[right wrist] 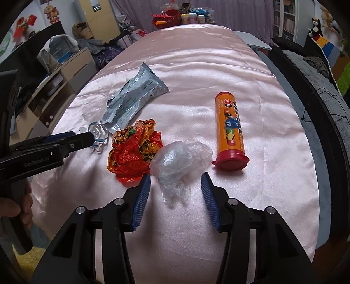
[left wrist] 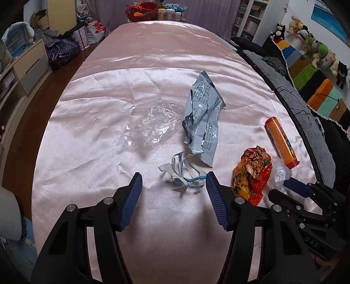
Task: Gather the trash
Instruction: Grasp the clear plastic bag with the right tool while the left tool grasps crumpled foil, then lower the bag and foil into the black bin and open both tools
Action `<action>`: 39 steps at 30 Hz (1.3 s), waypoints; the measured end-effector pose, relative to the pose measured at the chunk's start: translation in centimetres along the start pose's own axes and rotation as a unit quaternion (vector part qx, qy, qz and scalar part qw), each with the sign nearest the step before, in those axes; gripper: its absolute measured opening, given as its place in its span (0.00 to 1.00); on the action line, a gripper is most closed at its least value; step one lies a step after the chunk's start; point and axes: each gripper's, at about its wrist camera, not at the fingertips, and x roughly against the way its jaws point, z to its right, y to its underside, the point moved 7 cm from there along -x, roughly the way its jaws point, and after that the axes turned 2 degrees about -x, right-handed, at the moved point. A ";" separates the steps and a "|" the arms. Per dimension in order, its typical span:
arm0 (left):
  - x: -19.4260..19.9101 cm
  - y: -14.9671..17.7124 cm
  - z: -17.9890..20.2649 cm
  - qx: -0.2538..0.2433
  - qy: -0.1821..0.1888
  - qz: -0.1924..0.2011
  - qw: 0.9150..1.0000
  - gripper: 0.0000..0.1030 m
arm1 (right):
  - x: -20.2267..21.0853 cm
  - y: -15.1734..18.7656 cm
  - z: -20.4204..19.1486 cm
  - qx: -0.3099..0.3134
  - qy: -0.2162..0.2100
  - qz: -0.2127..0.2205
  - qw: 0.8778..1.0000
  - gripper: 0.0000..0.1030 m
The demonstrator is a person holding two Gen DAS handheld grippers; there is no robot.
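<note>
Trash lies on a pink satin tablecloth (left wrist: pixel 98 135). My left gripper (left wrist: pixel 172 185) is open, its fingers on either side of a blue-and-white torn strip scrap (left wrist: pixel 183 174). Beyond it lie a grey foil bag (left wrist: pixel 203 113) and a clear plastic sheet (left wrist: pixel 151 129). My right gripper (right wrist: pixel 176 185) is open, its fingers either side of a crumpled clear plastic wad (right wrist: pixel 179 161). A crumpled orange-red wrapper (right wrist: pixel 133 150) lies to its left and an orange candy tube (right wrist: pixel 229 129) with a red cap to its right. The wrapper (left wrist: pixel 251 172) and tube (left wrist: pixel 281 142) also show in the left wrist view.
A red basket (left wrist: pixel 142 11) and several bottles (left wrist: pixel 170 14) stand at the table's far end. A dark grey sofa (left wrist: pixel 301 109) runs along the right side. Drawers (left wrist: pixel 24 67) and bags stand on the floor at left.
</note>
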 end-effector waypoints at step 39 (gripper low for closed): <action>13.3 19.1 4.8 -0.016 0.033 0.017 0.999 0.11 | 10.1 15.2 -4.3 0.005 -0.033 -0.011 0.999 0.19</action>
